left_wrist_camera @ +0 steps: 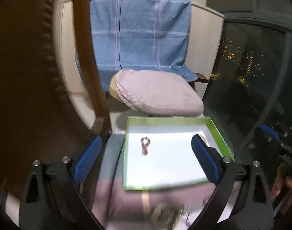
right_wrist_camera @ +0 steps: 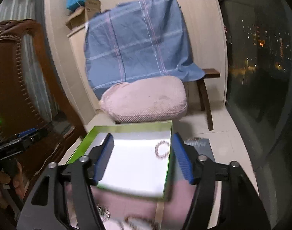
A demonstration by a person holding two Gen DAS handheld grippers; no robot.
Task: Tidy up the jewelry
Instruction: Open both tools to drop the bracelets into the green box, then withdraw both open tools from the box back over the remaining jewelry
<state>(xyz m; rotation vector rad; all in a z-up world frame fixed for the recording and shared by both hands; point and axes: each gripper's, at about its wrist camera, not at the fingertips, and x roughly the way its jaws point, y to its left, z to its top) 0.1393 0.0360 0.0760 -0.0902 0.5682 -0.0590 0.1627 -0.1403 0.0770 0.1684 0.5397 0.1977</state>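
Inside the green-walled tray (left_wrist_camera: 218,134) lie a dark beaded bracelet (left_wrist_camera: 145,145) and a pale one (right_wrist_camera: 162,149); both my left gripper (left_wrist_camera: 146,159) and right gripper (right_wrist_camera: 144,157) gape empty. I'd keep pieces well apart.

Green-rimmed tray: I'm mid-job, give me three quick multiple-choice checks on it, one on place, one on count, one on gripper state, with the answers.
1. Where does the beaded bracelet lie in the left wrist view?
A. On the tray's white floor
B. On the chair cushion
C. Between closed fingers

2. How many jewelry pieces show on the tray floor across both views?
A. None
B. Two
C. Five

3. How do the left gripper's fingers stand?
A. Shut on a bracelet
B. Shut, empty
C. Open, empty

Answers:
1. A: the dark beaded bracelet lies on the floor of the tray.
2. B: that bracelet, plus a pale ring-shaped bracelet near the right wall.
3. C: the left gripper has its blue pads wide apart, nothing between.
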